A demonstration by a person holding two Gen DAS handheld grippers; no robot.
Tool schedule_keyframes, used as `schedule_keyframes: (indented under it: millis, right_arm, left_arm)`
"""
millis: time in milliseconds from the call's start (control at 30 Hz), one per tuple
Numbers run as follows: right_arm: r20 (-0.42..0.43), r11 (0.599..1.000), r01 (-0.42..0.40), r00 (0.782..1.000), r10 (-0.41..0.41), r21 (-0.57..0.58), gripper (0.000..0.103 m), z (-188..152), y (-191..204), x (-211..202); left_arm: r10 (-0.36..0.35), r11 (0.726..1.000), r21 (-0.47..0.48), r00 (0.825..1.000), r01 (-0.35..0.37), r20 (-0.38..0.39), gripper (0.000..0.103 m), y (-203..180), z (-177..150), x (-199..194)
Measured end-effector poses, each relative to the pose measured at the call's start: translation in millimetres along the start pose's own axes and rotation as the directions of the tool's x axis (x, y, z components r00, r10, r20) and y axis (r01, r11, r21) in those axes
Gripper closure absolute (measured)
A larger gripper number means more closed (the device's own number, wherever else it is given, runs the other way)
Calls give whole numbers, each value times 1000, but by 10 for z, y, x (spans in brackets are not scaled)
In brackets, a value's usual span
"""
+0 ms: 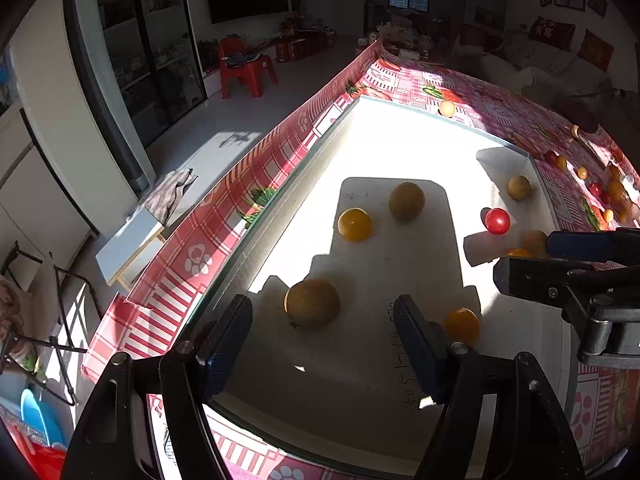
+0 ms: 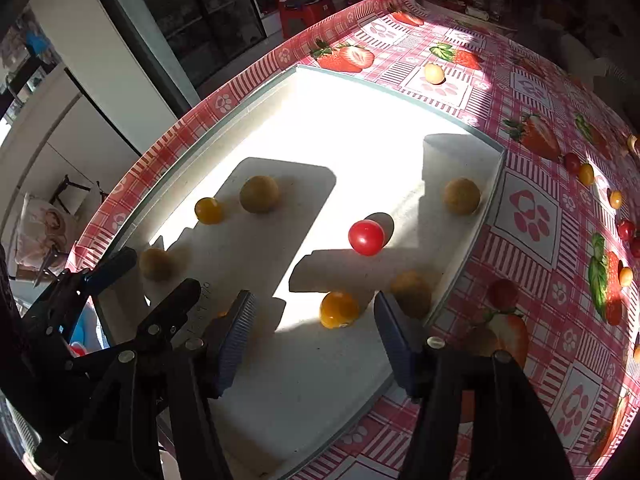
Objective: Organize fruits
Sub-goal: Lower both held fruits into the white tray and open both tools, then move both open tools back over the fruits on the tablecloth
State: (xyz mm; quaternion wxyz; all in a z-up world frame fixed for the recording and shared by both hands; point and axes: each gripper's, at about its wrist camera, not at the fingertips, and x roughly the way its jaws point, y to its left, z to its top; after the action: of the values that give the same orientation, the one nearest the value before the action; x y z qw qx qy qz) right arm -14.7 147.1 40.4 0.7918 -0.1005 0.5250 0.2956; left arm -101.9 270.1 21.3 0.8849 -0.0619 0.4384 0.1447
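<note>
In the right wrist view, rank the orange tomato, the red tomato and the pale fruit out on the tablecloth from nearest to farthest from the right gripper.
From the right gripper:
1. Orange tomato, just ahead of the open fingers, on the white tray.
2. Red tomato, mid-tray, further ahead.
3. Pale fruit, beyond the tray's far edge on the tablecloth.

The white tray [image 2: 360,120] looked matt and faintly grainy, like coated board. A glossy, plastic-looking tablecloth [image 2: 528,216] printed with strawberries covered the counter. The red tomato [image 2: 366,237] at 12 o'clock from the right tool [image 2: 316,332] shone smooth and glossy; the brown fruit [image 1: 312,303] before the left tool [image 1: 322,344] looked dull-skinned. The fingers [image 2: 240,332] had ribbed blue pads on black matt plastic.
</note>
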Motion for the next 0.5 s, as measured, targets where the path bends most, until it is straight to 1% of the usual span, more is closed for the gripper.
schedule_keyframes:
  millis: [33, 200, 500]
  right_arm:
    - [13, 1000, 10, 1000, -10, -7, 24, -3, 10, -47]
    - [38, 1000, 25, 999, -24, -19, 23, -15, 4, -182]
    - [64, 999, 25, 998, -27, 27, 23, -135, -210, -360]
  left_arm:
    - [-1, 1000, -2, 1000, 1, -1, 29, -3, -2, -10]
    - [3, 1000, 3, 1000, -3, -9, 29, -53, -17, -58]
    - [3, 999, 51, 1000, -3, -5, 29, -283, -16, -186]
